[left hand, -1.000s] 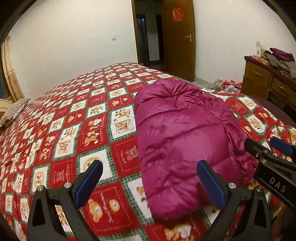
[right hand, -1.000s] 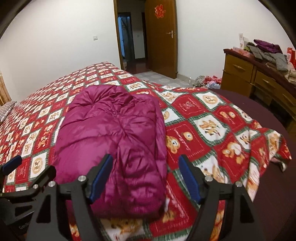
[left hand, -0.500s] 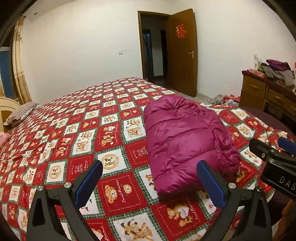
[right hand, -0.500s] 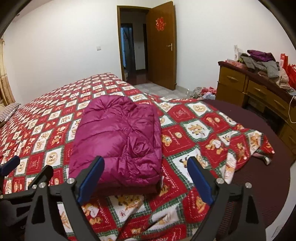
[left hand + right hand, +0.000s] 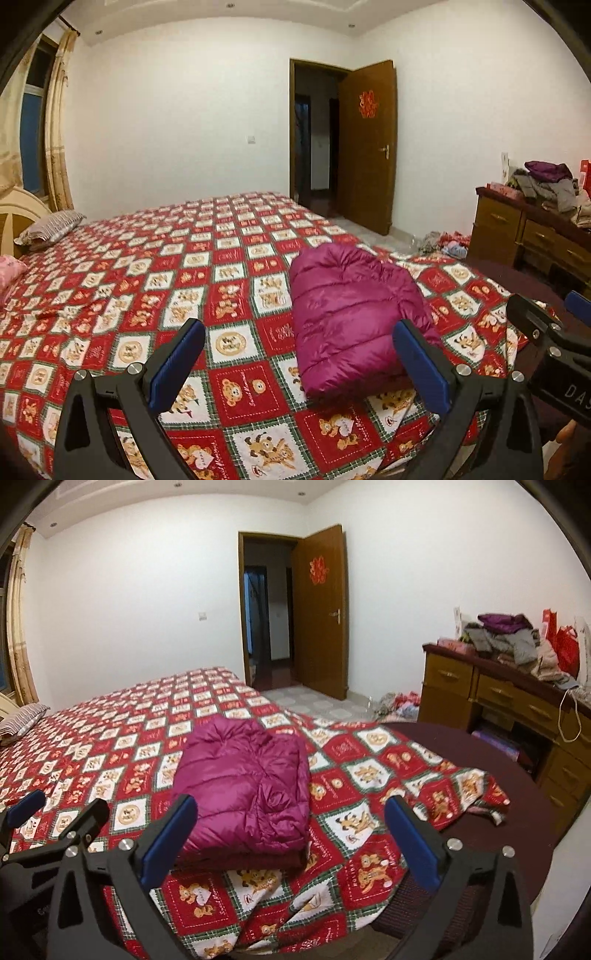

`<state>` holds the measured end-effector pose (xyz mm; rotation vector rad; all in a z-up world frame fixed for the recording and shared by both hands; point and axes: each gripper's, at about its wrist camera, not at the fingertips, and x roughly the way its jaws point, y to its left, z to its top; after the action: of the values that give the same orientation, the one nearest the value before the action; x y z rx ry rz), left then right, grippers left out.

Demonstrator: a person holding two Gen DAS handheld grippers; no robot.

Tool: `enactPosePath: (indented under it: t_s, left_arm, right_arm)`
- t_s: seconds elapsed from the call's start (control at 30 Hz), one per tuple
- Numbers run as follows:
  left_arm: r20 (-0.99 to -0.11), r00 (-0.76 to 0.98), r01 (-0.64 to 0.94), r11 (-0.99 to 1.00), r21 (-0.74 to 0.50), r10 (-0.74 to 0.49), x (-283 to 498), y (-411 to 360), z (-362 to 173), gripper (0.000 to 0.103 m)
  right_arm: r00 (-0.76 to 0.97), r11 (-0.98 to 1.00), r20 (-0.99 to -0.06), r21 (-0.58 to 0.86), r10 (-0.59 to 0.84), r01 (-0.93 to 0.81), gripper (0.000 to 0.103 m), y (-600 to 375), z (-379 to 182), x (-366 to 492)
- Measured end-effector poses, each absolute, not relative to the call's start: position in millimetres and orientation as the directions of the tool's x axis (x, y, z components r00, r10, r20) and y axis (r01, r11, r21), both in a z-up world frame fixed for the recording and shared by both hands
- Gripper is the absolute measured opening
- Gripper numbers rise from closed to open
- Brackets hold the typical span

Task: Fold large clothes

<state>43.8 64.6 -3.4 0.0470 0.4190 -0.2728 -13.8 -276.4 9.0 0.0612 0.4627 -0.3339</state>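
A magenta puffer jacket (image 5: 351, 317) lies folded into a compact rectangle near the foot of the bed, on the red patterned bedspread (image 5: 147, 280). It also shows in the right wrist view (image 5: 243, 786). My left gripper (image 5: 299, 365) is open and empty, held back from the jacket and above the bed's near edge. My right gripper (image 5: 291, 845) is open and empty, also back from the jacket. The right gripper's body shows at the right edge of the left wrist view (image 5: 546, 343).
A wooden dresser (image 5: 498, 701) piled with clothes stands at the right. A dark round seat (image 5: 480, 775) sits beside the bed corner. An open door (image 5: 321, 616) is at the back. Pillows (image 5: 48, 229) lie at the bed's head. Clothes lie on the floor (image 5: 399, 703).
Both grippers have pulled back and risen away from the folded jacket, so it looks smaller and more of the room shows. The jacket has not moved.
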Motion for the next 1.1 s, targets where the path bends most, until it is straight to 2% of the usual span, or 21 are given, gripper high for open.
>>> enactPosePath:
  t_s: [0.57,1.1]
  left_arm:
    - [-0.291,0.921,0.261,0.965,-0.030,-0.258,6,78,29,0.102]
    - [-0.216,0.946,0.243,0.970,-0.010,-0.240,-10,83,45,0.102]
  right_arm:
    - [0.901,0.947,-0.304,-0.007,-0.308,0.321,0.103,-262,43,-50]
    - [0.920,0.947,-0.235,-0.011,-0.314,0.320,0.103,-255,56,-65]
